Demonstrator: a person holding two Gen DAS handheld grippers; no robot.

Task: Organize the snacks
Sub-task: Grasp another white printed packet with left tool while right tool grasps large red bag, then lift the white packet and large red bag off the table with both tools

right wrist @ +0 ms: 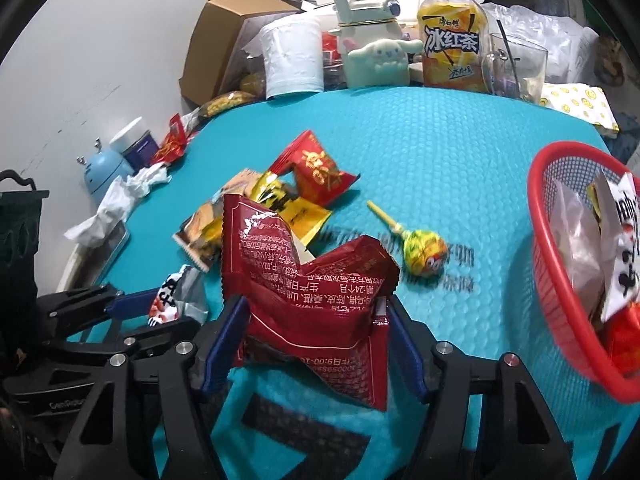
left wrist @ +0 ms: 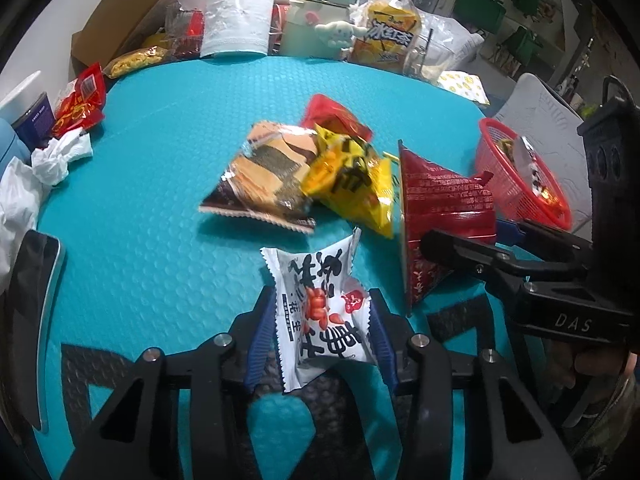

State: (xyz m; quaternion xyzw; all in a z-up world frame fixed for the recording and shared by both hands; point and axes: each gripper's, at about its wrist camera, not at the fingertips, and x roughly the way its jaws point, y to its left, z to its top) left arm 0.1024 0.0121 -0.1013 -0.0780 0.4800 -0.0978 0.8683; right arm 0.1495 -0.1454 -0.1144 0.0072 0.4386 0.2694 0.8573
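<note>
The left gripper (left wrist: 322,344), black-framed with blue ribbed pads, is angled downward, its jaws pressed against a white printed snack packet (left wrist: 324,316). The right gripper (right wrist: 312,344), of identical build, is likewise angled downward, its jaws clamped on a dark red foil packet (right wrist: 316,300).

teal dimpled mat (right wrist: 440,152), red mesh basket (right wrist: 560,272)

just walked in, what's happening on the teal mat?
A person is sorting snacks with two handheld grippers. The left gripper is clamped on a white peanut packet with black lettering; the right gripper is clamped on a dark red foil packet. A red plastic mesh basket at the right already holds a few packets. Several packets and a yellow wrapped lollipop lie loose on the mat.
</note>
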